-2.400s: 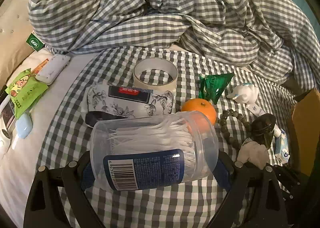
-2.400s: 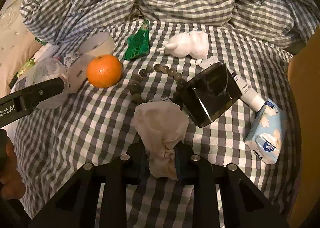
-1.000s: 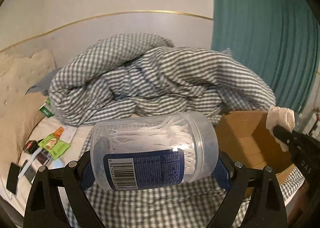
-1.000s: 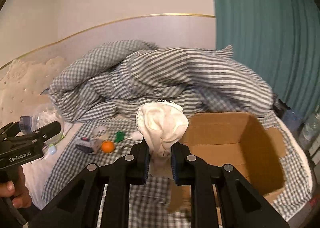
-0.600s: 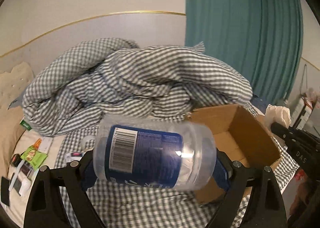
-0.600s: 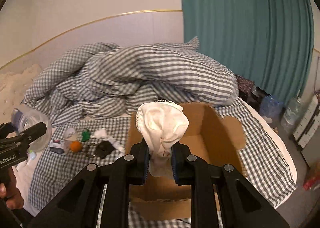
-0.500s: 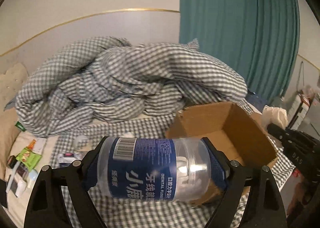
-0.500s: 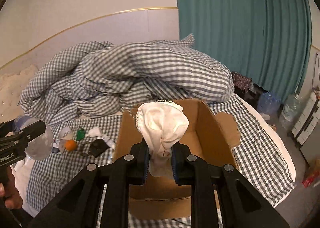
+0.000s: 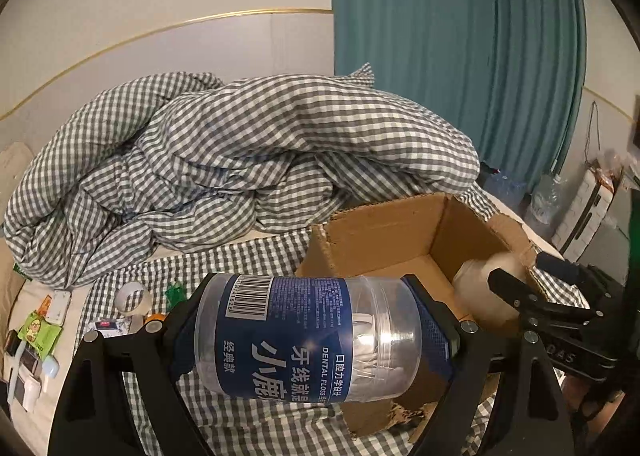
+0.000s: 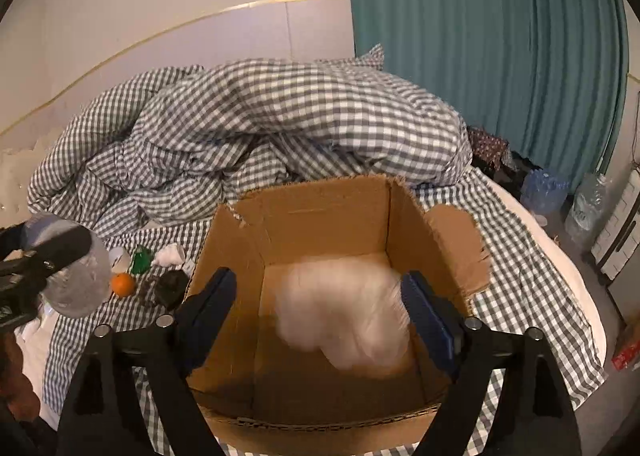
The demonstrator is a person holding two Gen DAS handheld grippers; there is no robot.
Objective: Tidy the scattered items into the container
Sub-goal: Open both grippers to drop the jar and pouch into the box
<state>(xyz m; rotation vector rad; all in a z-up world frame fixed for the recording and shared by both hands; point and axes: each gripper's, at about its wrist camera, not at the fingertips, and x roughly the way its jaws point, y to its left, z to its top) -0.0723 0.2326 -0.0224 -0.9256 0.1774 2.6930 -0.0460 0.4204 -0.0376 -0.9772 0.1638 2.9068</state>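
Cream crumpled cloth [image 10: 344, 308] falls blurred into the brown cardboard box [image 10: 320, 216] between my just-opened right jaws, while my left jaws clamp the clear floss-pick jar [image 9: 308, 340].

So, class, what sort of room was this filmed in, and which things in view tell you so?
Most likely a bedroom: a rumpled gingham duvet lies heaped on a bed with a padded headboard, and teal curtains hang to one side.

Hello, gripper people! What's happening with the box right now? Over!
Right gripper just opened, crumpled white cloth dropping into brown cardboard box. Left gripper clamps clear dental-floss jar beside box. Nothing in the way.
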